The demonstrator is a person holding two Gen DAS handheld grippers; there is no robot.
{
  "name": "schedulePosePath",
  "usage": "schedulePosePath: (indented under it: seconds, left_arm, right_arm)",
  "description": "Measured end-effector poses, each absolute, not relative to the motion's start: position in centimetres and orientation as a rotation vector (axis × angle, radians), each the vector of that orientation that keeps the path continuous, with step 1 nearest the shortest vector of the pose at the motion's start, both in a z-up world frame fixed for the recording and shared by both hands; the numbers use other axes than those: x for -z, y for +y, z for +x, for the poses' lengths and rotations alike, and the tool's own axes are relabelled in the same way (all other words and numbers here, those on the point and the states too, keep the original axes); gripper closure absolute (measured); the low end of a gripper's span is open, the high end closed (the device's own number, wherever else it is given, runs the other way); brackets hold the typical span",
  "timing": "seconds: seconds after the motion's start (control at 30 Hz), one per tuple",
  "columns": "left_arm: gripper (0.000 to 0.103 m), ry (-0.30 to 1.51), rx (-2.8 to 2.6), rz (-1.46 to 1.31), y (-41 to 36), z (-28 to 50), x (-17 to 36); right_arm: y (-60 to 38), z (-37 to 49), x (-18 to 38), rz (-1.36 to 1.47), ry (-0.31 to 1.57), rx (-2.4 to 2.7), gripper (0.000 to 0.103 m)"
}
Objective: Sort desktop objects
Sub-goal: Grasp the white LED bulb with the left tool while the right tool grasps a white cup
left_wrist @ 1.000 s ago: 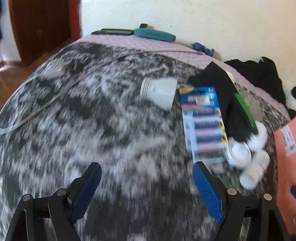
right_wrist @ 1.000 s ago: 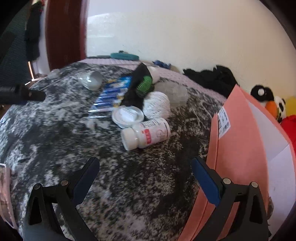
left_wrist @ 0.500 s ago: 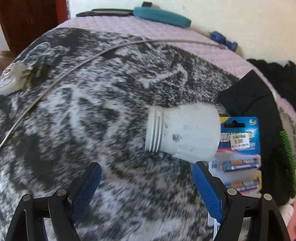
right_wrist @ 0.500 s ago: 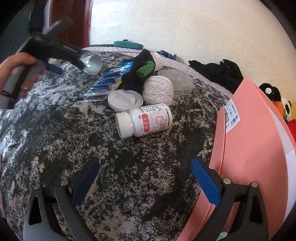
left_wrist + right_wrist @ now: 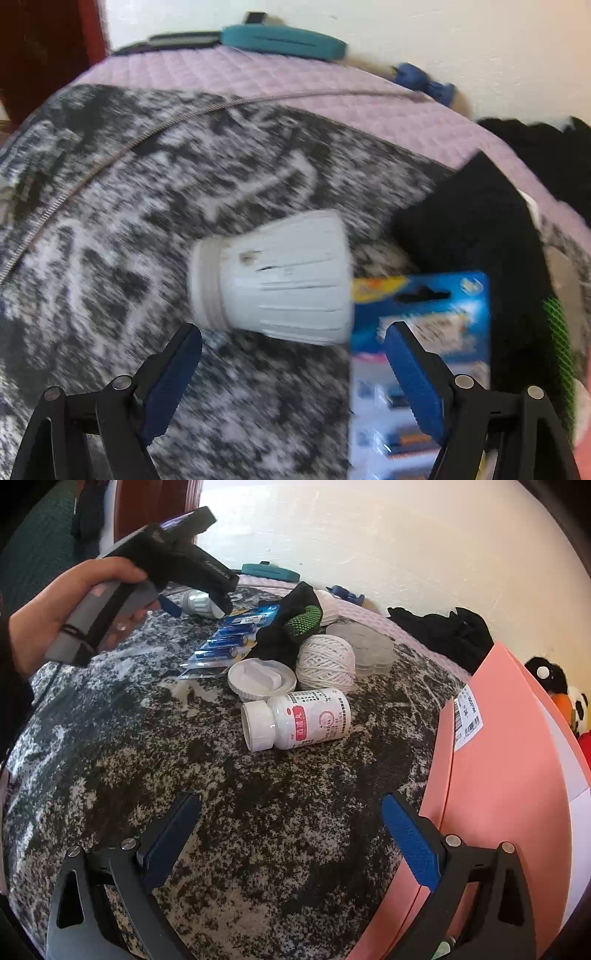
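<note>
Left gripper [image 5: 293, 334]: standing wide open, gripping nothing, just before the white bulb [image 5: 273, 280].
Right gripper [image 5: 291, 812]: hanging wide open, empty, above the bed cover [image 5: 258, 812].
Bulb: lying beside the battery pack [image 5: 421, 354].

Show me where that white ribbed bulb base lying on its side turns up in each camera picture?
Left wrist view: white bulb base, centre, just ahead of the open left gripper.
Right wrist view: same base, small, upper left, partly hidden behind the left gripper.
Shared landmark: blue battery pack beside it.
</note>
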State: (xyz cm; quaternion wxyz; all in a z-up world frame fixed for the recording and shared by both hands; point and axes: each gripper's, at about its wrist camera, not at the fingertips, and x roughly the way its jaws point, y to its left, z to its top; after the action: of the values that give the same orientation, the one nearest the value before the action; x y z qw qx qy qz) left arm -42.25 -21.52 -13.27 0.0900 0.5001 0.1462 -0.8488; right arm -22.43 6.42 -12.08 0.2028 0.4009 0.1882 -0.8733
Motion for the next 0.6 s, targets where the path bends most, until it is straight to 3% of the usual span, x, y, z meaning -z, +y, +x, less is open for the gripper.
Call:
schedulePosePath:
  seconds: [0.03,0.07,0.33,0.6]
  left_arm:
    - [0.041,0.443,2.525,1.481,-21.6,-42.4,13.4]
    - [0.042,0.452,2.521,1.487,-21.8,-42.5,13.7]
    - [0.042,0.448,2.542,1.462,-21.3,-40.8,12.8]
    - [0.042,0.439,2.540,1.451,-20.7,-32.4,9.3]
  right_arm:
    - [6.4,-22.4,12.1,1.117,0.526,2.434,0.002]
    - [6.5,-22.3,12.1,1.115,0.527,2.432,0.002]
    - [6.6,-22.5,12.0,1.107,0.515,2.436,0.003]
    - [6.5,-22.5,11.8,1.117,0.493,2.442,0.002]
